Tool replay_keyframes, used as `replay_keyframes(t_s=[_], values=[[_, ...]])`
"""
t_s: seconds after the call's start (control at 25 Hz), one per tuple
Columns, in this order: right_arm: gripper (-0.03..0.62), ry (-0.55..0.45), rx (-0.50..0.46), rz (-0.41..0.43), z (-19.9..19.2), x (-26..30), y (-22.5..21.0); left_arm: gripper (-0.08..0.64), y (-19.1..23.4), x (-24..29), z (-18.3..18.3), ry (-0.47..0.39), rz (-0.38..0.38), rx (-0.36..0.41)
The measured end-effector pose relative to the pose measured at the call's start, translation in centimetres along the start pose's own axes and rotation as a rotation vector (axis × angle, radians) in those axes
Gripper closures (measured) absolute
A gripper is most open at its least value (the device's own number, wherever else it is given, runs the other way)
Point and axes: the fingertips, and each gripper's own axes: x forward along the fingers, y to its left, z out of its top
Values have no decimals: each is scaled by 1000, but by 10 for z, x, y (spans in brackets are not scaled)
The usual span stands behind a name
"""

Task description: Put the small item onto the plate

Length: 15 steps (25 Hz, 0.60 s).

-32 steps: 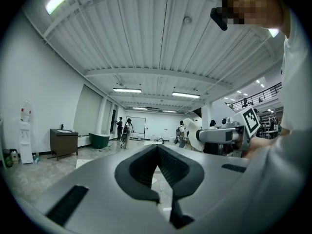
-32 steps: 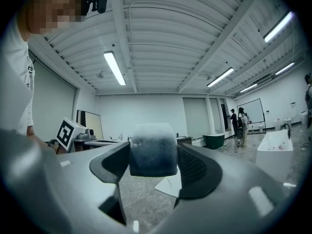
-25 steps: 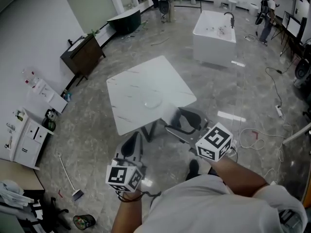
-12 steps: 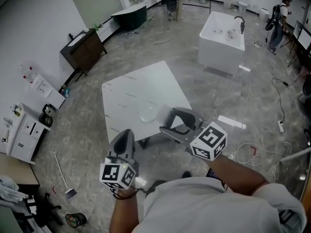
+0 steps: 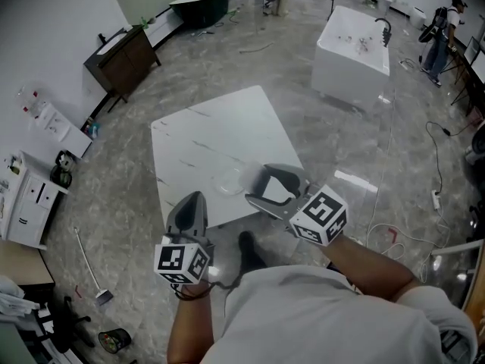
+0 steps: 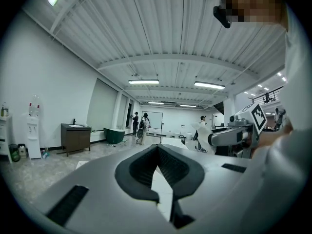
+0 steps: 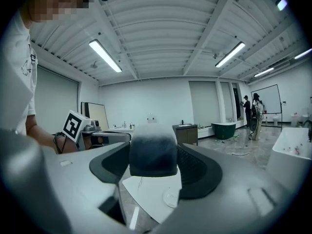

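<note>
A clear glass plate [image 5: 229, 180] lies near the front edge of the white marble table [image 5: 204, 139]. My right gripper [image 5: 274, 186] hovers just right of the plate, above the table's near corner. In the right gripper view my right gripper [image 7: 153, 147] is shut on a small dark blue-grey item [image 7: 152, 155] with a pale fuzzy top; below it show the table [image 7: 144, 189] and the plate [image 7: 170, 197]. My left gripper [image 5: 188, 209] hangs at the table's front edge, left of the plate, shut and empty. In the left gripper view my left gripper [image 6: 157, 147] has a strip of table [image 6: 161, 191] behind its jaws.
A white bathtub [image 5: 352, 48] stands beyond the table, a dark cabinet [image 5: 121, 59] and a green tub [image 5: 198, 4] along the left wall. Cables [image 5: 394, 230] trail on the floor at right. A person [image 5: 442, 29] stands far right. My shoe [image 5: 248, 252] is near the table.
The table has come closer as I stepped toward it. Both grippers moved forward, from over the floor to the table's front edge, the right one reaching beside the plate.
</note>
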Motion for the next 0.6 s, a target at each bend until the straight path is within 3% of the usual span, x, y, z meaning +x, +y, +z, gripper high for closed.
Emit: replay_keyframes(t_s=[0.4, 0.6], values=[[301, 189, 41, -35, -66, 140, -83, 555, 107, 117, -73, 162, -60, -35], [301, 284, 83, -50, -110, 188, -112, 555, 140, 160, -115, 242, -99, -72]])
